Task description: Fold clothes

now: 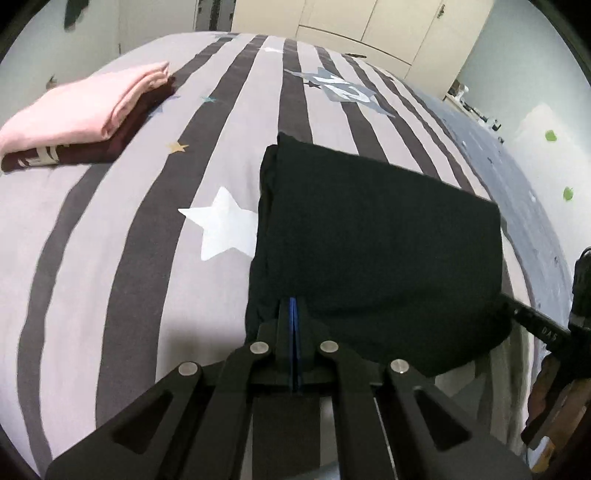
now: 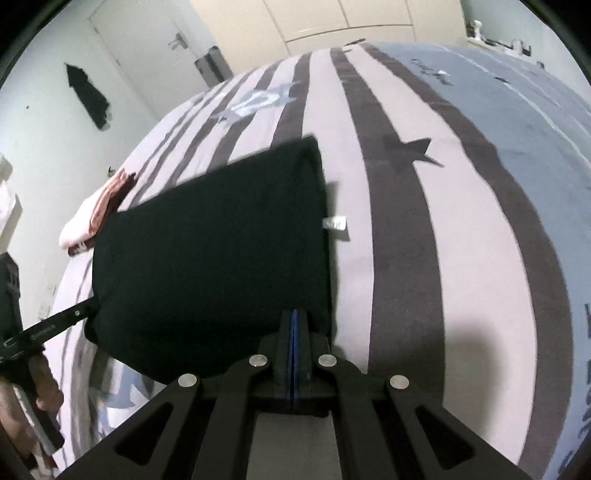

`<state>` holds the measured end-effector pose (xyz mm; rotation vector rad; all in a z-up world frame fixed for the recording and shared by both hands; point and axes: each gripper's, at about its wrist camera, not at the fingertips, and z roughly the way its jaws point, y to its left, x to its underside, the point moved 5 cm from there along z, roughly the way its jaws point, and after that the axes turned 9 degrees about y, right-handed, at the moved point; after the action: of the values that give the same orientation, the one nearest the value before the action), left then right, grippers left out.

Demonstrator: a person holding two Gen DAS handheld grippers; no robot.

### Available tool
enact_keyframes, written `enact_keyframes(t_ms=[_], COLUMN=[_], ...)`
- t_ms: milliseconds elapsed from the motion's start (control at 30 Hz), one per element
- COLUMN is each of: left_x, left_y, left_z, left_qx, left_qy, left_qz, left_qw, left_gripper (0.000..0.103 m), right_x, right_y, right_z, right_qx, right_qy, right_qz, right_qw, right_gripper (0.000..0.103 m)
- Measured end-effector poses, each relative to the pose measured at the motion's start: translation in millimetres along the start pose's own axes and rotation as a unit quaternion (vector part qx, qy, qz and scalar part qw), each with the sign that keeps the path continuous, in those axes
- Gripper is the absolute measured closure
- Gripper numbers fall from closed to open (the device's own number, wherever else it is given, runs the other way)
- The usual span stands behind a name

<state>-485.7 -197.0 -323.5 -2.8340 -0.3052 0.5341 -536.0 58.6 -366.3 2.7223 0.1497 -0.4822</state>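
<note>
A folded black garment (image 1: 376,236) lies across the striped bed cover, with its near edge lifted between both grippers. My left gripper (image 1: 293,301) is shut on the garment's near left corner. My right gripper (image 2: 294,314) is shut on the near right corner of the same black garment (image 2: 214,251). The right gripper's fingers (image 1: 532,319) reach in from the right edge of the left wrist view. From the left edge of the right wrist view come the left gripper's fingers (image 2: 59,323). A small white label (image 2: 334,222) sticks out at the garment's right side.
A folded pink garment (image 1: 81,107) rests on a dark red one (image 1: 92,147) at the bed's far left. The grey and purple striped cover (image 1: 147,258) with stars spans the bed. Cupboards (image 1: 369,22) and a door (image 2: 147,48) stand behind. A hand (image 2: 40,384) shows at lower left.
</note>
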Motion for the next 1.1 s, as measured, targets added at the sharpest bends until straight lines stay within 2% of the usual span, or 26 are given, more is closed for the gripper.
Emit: enact_keyframes(t_ms=[33,100,167,267,367,467,567,633,700,833,1000,1100], left_x=[-4,-13,-25,-50,-67,-77,-82,-82,-84,-93,-92,-95], left_y=[4,5,0,-19,-38,-41,-33,-28,-31,-32,-15,-17], left_z=[-3,-18,-33,-45,-27,4,33,46,46,26,46,42], left_qx=[0.009,-0.021,-0.040,-0.024,-0.017,-0.026,-0.041,-0.032,-0.034,-0.046,-0.033,-0.043], left_qy=[0.001,-0.020,-0.048,-0.082,-0.074,-0.051,-0.033,-0.025,-0.023,-0.044,-0.034,-0.031], left_qz=[-0.020,-0.038,-0.036,-0.014,0.016,0.025,0.030,0.029,0.032,0.040,0.033,0.033], left_qw=[0.9997,0.9989,0.9974,0.9963,0.9970,0.9981,0.9982,0.9987,0.9986,0.9972,0.9983,0.9980], left_gripper=[0.102,0.101,0.101,0.101,0.101,0.101,0.101,0.101,0.101,0.101,0.101,0.101], right_x=[-3,-12,-23,-46,-74,-93,-101,-99,-101,-112,-116,-114], right_y=[-1,-5,-4,13,44,62,61,53,46,40,15,13], right_z=[-2,-12,-17,-24,-21,-2,25,40,52,41,50,53], right_qx=[-0.001,0.021,0.030,0.020,-0.005,-0.011,-0.004,-0.003,-0.010,0.006,0.002,0.001], right_qy=[-0.001,-0.011,-0.023,-0.042,-0.054,-0.050,-0.033,-0.023,-0.019,-0.037,-0.034,-0.032], right_qz=[0.004,0.013,0.017,-0.001,-0.037,-0.056,-0.052,-0.047,-0.040,-0.033,-0.010,-0.016], right_qw=[1.000,1.000,0.999,0.999,0.998,0.997,0.998,0.999,0.999,0.999,0.999,0.999], right_gripper=[0.103,0.103,0.101,0.100,0.100,0.100,0.100,0.103,0.103,0.103,0.103,0.103])
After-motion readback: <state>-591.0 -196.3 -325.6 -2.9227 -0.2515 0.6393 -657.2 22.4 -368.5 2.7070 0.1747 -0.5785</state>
